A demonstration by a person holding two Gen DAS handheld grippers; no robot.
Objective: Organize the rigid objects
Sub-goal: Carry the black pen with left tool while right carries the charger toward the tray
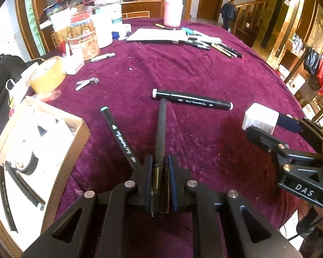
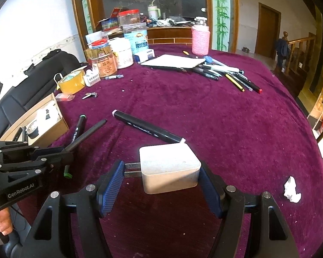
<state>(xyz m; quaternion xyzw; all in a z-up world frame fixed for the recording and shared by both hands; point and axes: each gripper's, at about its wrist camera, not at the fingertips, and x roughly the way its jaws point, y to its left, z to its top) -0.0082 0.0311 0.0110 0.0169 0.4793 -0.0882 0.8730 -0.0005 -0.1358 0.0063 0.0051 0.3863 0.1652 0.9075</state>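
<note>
left claw (image 1: 159, 172) pinching slim black pen (image 1: 161, 129) near its end, light, stiff | right claw (image 2: 161, 178) clamping boxy white charger (image 2: 169, 167) across its prongs and far side, smooth, slippery

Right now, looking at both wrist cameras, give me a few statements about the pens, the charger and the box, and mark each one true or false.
1. The left tongs grip a slim dark pen. True.
2. The right tongs are empty. False: they hold a white square plug charger.
3. The thick black marker with pale end caps lies on the purple velvet cloth. True.
4. The open cardboard box holds nothing. False: black markers lie inside.
</note>
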